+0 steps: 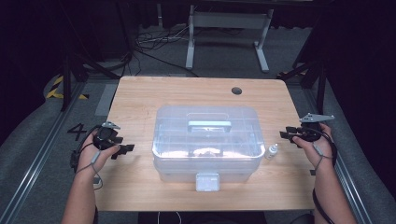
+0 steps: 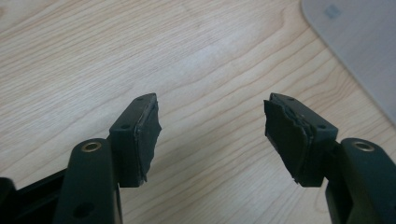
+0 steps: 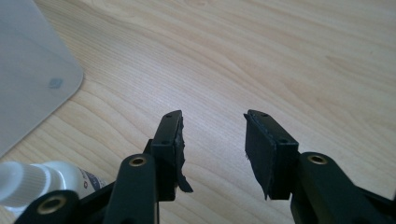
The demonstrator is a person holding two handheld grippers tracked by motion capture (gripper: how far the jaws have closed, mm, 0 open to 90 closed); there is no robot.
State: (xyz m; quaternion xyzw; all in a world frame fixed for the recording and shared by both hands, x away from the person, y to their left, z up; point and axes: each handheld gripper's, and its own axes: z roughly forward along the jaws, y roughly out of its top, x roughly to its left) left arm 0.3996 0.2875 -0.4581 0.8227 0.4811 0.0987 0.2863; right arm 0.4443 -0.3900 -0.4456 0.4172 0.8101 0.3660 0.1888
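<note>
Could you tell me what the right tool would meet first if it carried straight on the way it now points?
Probably the small white bottle, which stands between the right tool and the clear plastic box. In its own view, though, open wooden table lies between the spread jaws, with the bottle off to one side, so it might pass it.

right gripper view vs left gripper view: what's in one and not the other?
Right gripper view alone: a small white bottle at bottom left, close beside the right tongs. Left gripper view alone: the left tongs. Both share: tongs open over bare wooden table, holding nothing, with a corner of the clear plastic box at the frame edge.
</note>
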